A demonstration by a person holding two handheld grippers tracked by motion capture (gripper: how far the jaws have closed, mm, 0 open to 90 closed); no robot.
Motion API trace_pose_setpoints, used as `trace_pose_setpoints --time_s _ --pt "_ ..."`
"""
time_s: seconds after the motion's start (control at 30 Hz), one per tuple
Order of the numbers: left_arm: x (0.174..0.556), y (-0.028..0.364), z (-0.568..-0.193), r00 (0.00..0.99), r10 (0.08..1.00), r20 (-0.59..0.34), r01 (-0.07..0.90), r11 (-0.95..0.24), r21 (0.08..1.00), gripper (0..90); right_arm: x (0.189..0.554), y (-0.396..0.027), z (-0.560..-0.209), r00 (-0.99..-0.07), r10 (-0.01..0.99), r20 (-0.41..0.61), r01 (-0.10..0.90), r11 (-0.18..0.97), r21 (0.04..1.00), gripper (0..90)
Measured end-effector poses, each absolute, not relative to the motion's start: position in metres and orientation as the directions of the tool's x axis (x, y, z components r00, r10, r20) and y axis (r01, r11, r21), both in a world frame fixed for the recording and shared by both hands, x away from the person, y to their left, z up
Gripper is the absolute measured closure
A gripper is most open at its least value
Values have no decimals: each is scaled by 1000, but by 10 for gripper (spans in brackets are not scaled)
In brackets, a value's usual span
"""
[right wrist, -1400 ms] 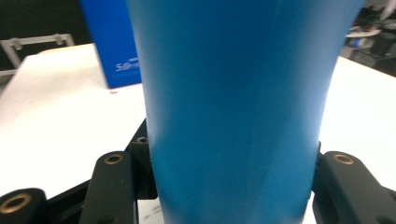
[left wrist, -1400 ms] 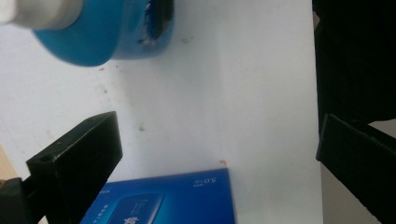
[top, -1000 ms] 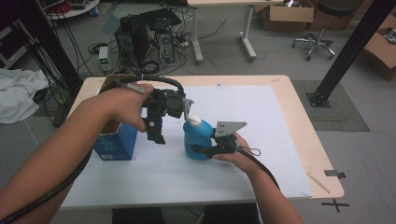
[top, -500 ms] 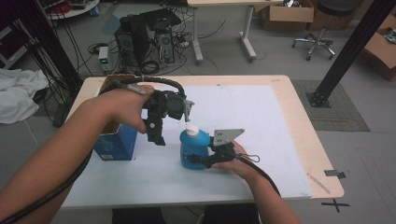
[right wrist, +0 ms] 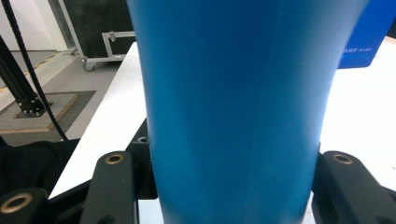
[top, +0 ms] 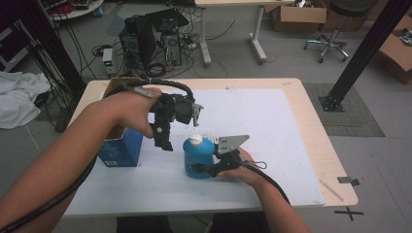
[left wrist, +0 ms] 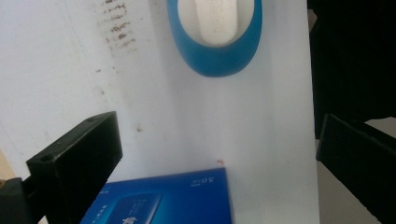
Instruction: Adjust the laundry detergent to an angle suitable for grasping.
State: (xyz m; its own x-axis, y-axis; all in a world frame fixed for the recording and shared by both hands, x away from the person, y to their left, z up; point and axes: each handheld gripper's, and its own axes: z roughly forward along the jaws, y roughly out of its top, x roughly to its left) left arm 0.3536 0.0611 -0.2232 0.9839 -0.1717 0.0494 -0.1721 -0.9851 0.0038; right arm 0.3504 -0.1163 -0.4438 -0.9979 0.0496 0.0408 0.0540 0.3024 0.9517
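**Blue bottle standing upright in right gripper's clasp as left gripper hovers open above**

A blue box [top: 119,148] is standing on end at the left of the white sheet [top: 272,126] covering the table [top: 335,170], its long axis running vertically and its open top facing up. Just to its right, the person's left hand [top: 128,112] is reaching in from the lower left with the forearm angled up and across the table, holding the left gripper [top: 165,138] in the air with its jaws pointing steeply down. In the left gripper view those jaws are standing wide apart, holding nothing and touching nothing, with the box's printed face [left wrist: 163,198] below them and the bottle's white cap [left wrist: 215,21] beyond.

Near the middle of the sheet, the blue bottle [top: 198,158] is standing upright, its long axis vertical and its white cap facing up. It is sitting just right of the box and apart from it. The right hand [top: 245,167] is coming in low from the bottom edge, wrist near the sheet, holding the right gripper [top: 206,169] level and aimed leftward at the bottle. In the right gripper view the bottle's blue wall [right wrist: 233,107] is sitting between the two jaws, which are closing against its sides low on the body.
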Motion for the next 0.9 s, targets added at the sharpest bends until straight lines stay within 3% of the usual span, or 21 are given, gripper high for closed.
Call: trace_pose_setpoints --time_s 0.9 --pt "354 61 -222 984 -169 53 -170 -985 5 8 350 -117 -446 -997 54 54 67 287 956 422"
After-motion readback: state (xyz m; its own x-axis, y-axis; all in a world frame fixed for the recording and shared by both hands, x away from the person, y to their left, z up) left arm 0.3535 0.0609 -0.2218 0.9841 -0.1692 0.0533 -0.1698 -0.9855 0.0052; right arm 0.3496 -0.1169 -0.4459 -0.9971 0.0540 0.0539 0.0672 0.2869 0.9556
